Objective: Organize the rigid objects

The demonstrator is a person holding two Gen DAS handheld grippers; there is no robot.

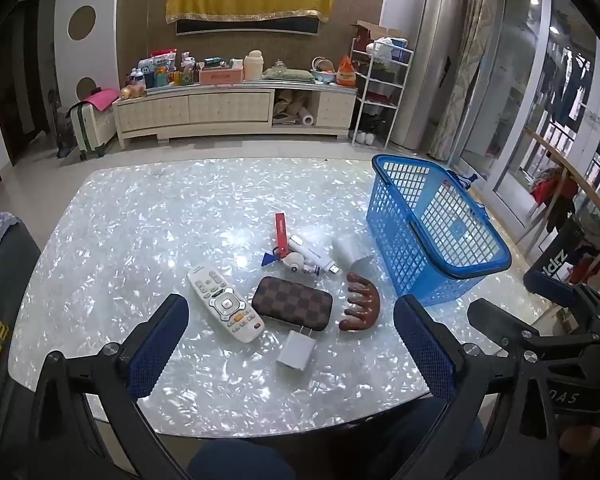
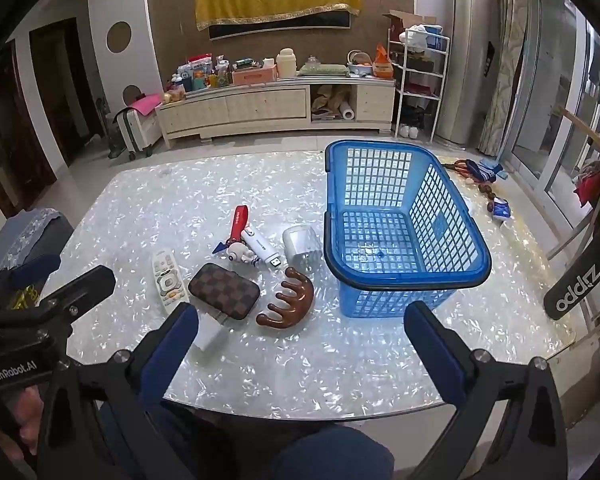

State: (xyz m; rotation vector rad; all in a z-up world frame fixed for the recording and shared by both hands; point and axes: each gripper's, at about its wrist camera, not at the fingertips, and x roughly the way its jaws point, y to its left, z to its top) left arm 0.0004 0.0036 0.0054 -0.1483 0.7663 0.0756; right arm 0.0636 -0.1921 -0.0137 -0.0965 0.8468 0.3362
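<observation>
A white remote [image 1: 225, 305] [image 2: 168, 282], a brown checkered case [image 1: 292, 303] [image 2: 224, 291], a white charger block [image 1: 296, 351] [image 2: 210, 335], a brown wooden comb [image 1: 359, 303] [image 2: 290, 299], a white USB stick [image 1: 314, 257] [image 2: 260, 248], a red strap keychain with a small figure [image 1: 282, 236] [image 2: 238, 226] and a white adapter [image 1: 350, 250] [image 2: 301, 242] lie on the table. An empty blue basket [image 1: 432, 236] [image 2: 396, 224] stands to their right. My left gripper [image 1: 292, 340] is open and empty above the near edge. My right gripper [image 2: 302, 344] is open and empty, near the basket.
The pearly white table [image 1: 140, 240] [image 2: 340, 352] ends just before both grippers. Small items, among them a blue-striped piece [image 2: 486, 172], lie at the table's far right. A chair back with a grey cloth [image 1: 0, 280] stands at the left. A cabinet [image 1: 236, 110] lines the far wall.
</observation>
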